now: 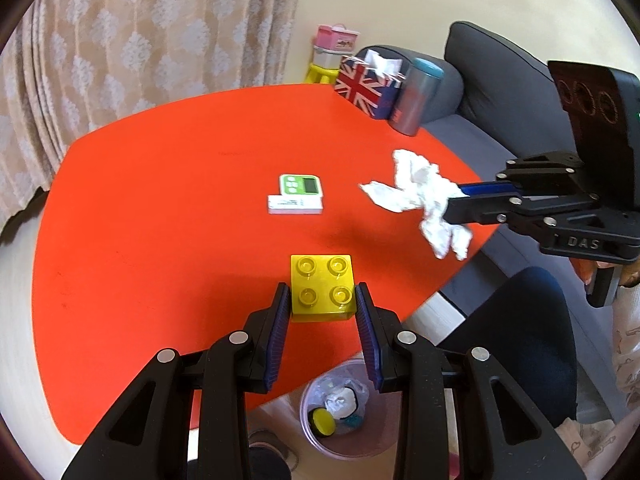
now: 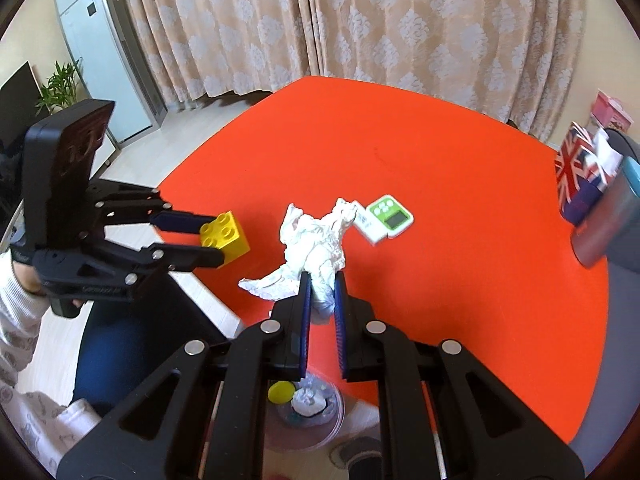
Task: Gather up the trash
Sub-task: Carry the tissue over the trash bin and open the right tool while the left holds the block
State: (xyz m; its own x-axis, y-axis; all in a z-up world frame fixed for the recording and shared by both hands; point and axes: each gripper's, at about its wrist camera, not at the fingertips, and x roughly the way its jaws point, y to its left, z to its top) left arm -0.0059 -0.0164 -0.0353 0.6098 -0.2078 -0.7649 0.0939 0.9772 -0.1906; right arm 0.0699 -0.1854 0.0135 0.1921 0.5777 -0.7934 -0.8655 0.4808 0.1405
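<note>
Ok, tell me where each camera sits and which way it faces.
Left wrist: on the left gripper, looking across the round orange table toward the grey sofa; its fingers flank the yellow toy brick.
Right wrist: on the right gripper, facing the curtain, clamping crumpled white tissue.
Shared: brick, tissue, green timer.

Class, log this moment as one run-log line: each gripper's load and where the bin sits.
left gripper: yellow block | right gripper: crumpled tissue | bin: on the floor below table edge
</note>
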